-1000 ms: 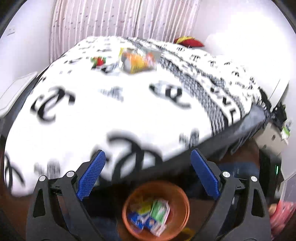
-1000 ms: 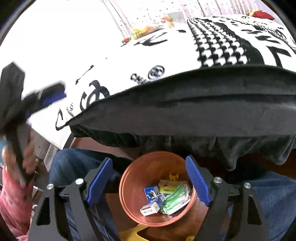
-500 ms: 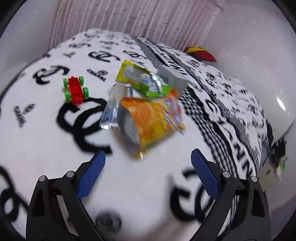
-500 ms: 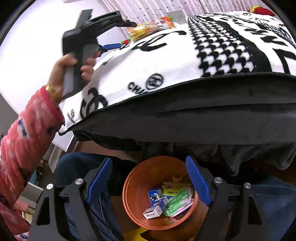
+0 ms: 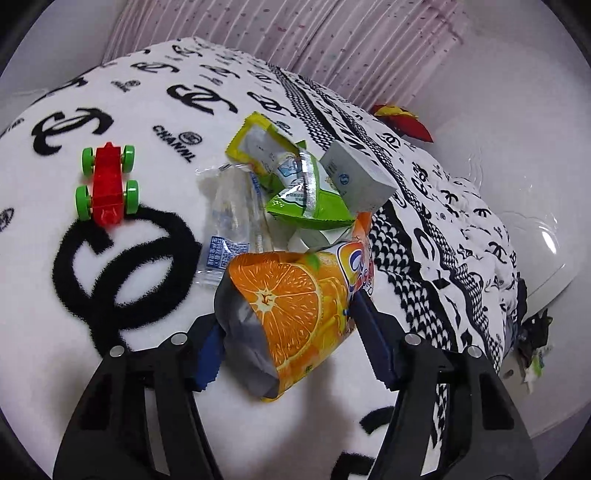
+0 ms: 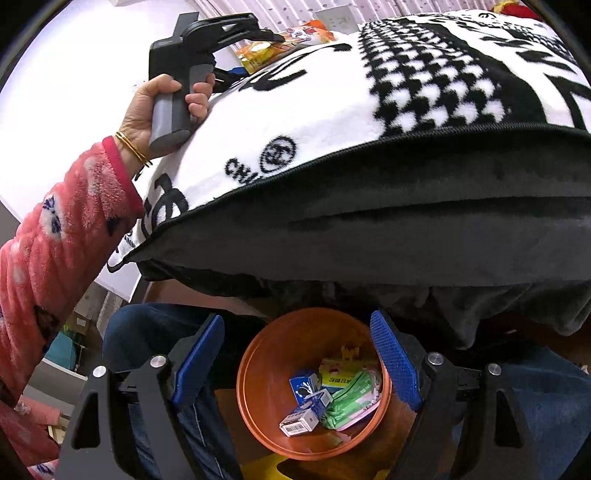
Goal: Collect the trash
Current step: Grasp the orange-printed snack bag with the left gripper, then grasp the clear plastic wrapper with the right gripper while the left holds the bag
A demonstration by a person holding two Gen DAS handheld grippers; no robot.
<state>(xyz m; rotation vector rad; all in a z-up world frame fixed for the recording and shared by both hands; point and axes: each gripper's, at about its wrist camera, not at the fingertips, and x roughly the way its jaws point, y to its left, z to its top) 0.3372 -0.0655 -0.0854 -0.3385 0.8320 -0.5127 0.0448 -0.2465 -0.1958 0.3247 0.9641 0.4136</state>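
An orange snack bag [image 5: 295, 314] lies on the white patterned blanket [image 5: 147, 280] of the bed. My left gripper [image 5: 288, 339] has a blue pad on each side of the bag's near end, the jaws narrowed against it. Behind it lie a green-yellow wrapper [image 5: 295, 184], a clear wrapper [image 5: 232, 218] and a grey box [image 5: 354, 173]. My right gripper [image 6: 295, 362] is open and empty above an orange bin [image 6: 266, 391] holding small boxes and a green packet. The left gripper [image 6: 221, 33] also shows on the bed in the right wrist view.
A red toy car with green wheels [image 5: 107, 184] sits left of the trash pile. A red and yellow cushion [image 5: 402, 122] lies at the far right of the bed. The bed's dark edge [image 6: 406, 229] overhangs the bin. The person's jeans-clad legs [image 6: 147, 332] flank the bin.
My left gripper has swung from over the bin up onto the bed, reached the orange bag and narrowed its jaws around it. The right gripper has stayed above the bin.
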